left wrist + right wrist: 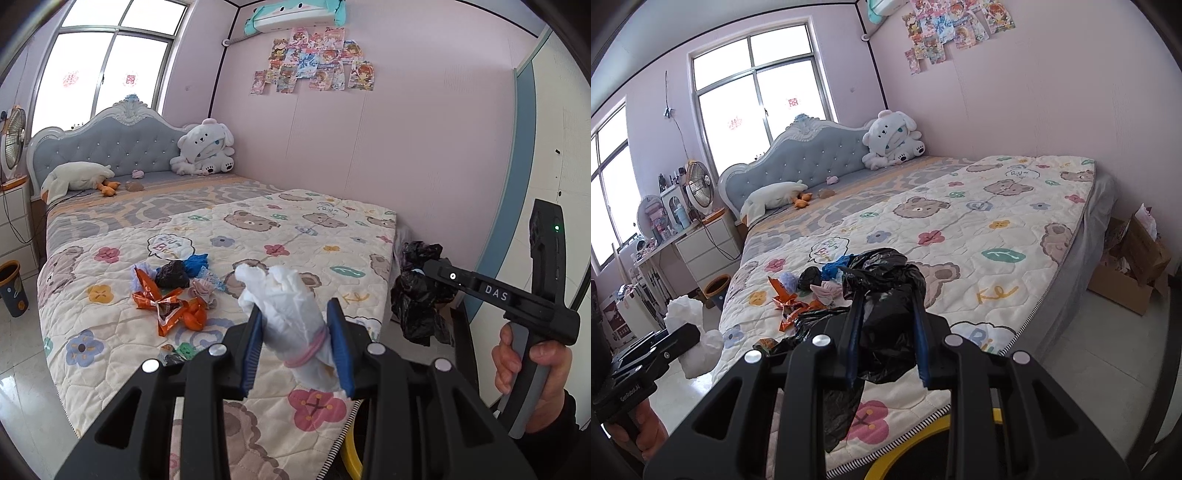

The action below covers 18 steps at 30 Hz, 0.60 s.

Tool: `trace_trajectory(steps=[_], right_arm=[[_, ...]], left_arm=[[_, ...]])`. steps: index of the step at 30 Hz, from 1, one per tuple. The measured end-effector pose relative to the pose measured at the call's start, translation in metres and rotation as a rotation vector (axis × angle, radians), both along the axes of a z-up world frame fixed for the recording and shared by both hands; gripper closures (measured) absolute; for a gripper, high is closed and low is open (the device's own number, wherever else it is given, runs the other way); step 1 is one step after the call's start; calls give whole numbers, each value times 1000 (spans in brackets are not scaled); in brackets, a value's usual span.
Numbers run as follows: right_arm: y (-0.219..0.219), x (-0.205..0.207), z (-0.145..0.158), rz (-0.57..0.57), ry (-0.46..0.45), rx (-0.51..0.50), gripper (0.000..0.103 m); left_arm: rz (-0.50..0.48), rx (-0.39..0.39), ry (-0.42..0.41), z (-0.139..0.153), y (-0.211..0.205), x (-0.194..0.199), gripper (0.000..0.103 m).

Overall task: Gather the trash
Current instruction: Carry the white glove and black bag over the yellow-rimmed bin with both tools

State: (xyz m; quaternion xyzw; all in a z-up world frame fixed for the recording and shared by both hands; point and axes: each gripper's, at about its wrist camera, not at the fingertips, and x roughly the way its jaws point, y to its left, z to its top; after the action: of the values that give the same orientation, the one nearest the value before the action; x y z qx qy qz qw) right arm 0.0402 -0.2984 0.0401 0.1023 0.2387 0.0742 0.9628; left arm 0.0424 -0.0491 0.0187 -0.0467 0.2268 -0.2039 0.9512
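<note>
Here, a bedroom with a bed (295, 229) under a cream quilt printed with bears and flowers. Left tongs (295, 332) closed on a crumpled white bundle (284, 306) bound by a pink band, held just above the quilt's near end. Right tongs (886, 332) clamped on a black plastic bag (882, 295), its loose folds spilling out past the blue pads and down under the tool.

Still on the quilt, a heap of trash (173, 291): torn orange wrappers, a black wad, a blue crumpled piece, pale scraps, all close together toward the bed's left edge. Near the foot edge, a small green scrap partly hidden behind the left tool.

Containers: a dark bin with an orange rim (13, 288) on the floor left of the bed, inside not visible. An open cardboard box (1130, 266) on the floor at the bed's far side by the wall, holding papers or packets too small to make out.

Only from the left wrist: the hand (532, 365) around the right tool's grey handle, the black bag hanging off the bed's right edge. Only from the right wrist: the cardboard box, a white drawer unit with a fan, a cluttered dresser by the window, and the white bundle seen from the side over the floor.
</note>
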Motion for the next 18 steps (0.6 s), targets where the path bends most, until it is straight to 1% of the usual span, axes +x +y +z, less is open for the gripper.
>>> trace_trajectory(steps=[11,18], right_arm=[[-27,-30,-2,-46,1,-5,79],[-42,-44,-8,-80,15,-8,79]], left_arm=[[-59,7,-15,1,-26,-12,71],[-99,7,-6,-3,-42,-16,71]])
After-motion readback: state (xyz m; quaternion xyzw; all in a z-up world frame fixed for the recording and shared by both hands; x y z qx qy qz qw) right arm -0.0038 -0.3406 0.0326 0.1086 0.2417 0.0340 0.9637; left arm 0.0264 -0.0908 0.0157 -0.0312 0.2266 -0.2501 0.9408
